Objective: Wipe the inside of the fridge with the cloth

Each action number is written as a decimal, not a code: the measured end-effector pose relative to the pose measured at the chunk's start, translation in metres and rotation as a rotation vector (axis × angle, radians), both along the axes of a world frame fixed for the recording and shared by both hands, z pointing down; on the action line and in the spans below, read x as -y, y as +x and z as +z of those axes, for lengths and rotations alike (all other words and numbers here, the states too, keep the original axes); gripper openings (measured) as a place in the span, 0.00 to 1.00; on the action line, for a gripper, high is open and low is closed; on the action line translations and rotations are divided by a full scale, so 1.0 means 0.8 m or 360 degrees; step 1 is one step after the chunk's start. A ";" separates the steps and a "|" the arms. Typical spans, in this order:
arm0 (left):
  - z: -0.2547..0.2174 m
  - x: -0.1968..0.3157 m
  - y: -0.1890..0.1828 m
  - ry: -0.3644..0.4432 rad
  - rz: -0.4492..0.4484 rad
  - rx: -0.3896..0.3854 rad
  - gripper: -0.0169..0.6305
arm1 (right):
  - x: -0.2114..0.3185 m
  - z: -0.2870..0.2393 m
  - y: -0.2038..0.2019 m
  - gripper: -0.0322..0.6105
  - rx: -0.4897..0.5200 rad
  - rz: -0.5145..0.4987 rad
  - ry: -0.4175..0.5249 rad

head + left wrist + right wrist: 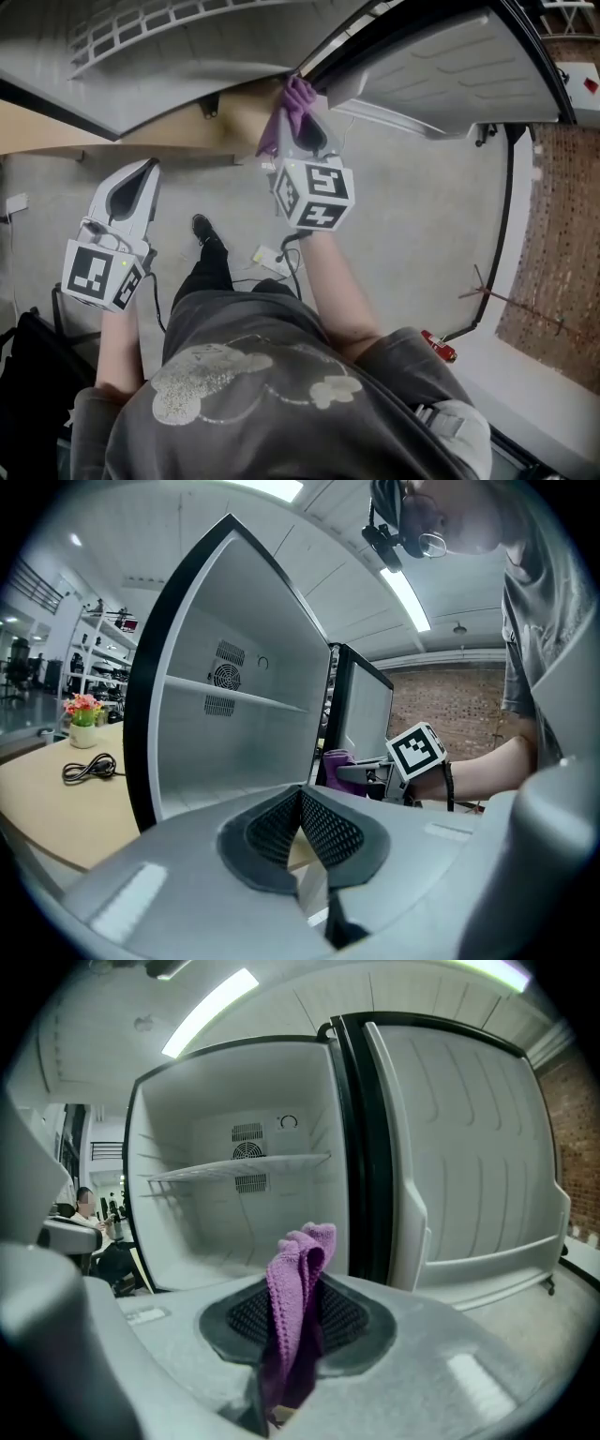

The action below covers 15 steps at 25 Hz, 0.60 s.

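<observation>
The open fridge (pixel 187 56) fills the top of the head view, and its door (pixel 450 66) is swung out to the right. In the right gripper view the white interior (pixel 234 1213) shows empty, with one wire shelf (pixel 234 1168). My right gripper (pixel 302 101) is shut on a purple cloth (pixel 286 117), which is held just in front of the fridge's lower front edge. The cloth (pixel 292 1288) stands bunched between the jaws. My left gripper (pixel 148 167) is shut with nothing in it. It hangs lower left, short of the fridge. In its own view the left gripper (pixel 300 794) faces the fridge opening (pixel 234 752).
The fridge stands on a tan wooden table (pixel 47 799) that carries a coiled black cable (pixel 89 768) and a flower pot (pixel 82 724). A cable and plug (pixel 267 258) lie on the grey floor by my foot (pixel 202 227). A brick wall (pixel 562 234) runs along the right.
</observation>
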<state>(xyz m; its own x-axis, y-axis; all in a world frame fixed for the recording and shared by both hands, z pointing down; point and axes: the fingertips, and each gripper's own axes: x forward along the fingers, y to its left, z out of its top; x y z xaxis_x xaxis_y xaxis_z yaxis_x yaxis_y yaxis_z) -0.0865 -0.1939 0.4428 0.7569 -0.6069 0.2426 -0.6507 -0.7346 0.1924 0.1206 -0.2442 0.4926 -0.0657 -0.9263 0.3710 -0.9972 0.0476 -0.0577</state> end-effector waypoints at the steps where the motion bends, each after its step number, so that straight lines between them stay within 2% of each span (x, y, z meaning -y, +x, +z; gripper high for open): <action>1: -0.001 -0.008 0.003 0.0002 -0.0003 0.0004 0.05 | -0.009 -0.001 -0.002 0.18 0.0006 -0.0021 0.0003; 8: -0.022 -0.093 0.043 0.0096 -0.0065 0.0026 0.05 | -0.094 -0.029 0.010 0.18 0.0030 -0.0184 0.0116; 15: -0.043 -0.240 0.081 0.0188 -0.0232 0.0004 0.05 | -0.231 -0.046 0.053 0.18 0.0066 -0.0328 0.0169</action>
<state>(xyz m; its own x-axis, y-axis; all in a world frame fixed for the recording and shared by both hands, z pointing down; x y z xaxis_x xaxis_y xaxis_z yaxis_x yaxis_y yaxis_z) -0.0220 -0.0021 0.4085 0.6584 -0.7344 0.1650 -0.7522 -0.6499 0.1089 0.1629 -0.0595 0.4554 -0.2708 -0.9254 0.2653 -0.9626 0.2581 -0.0822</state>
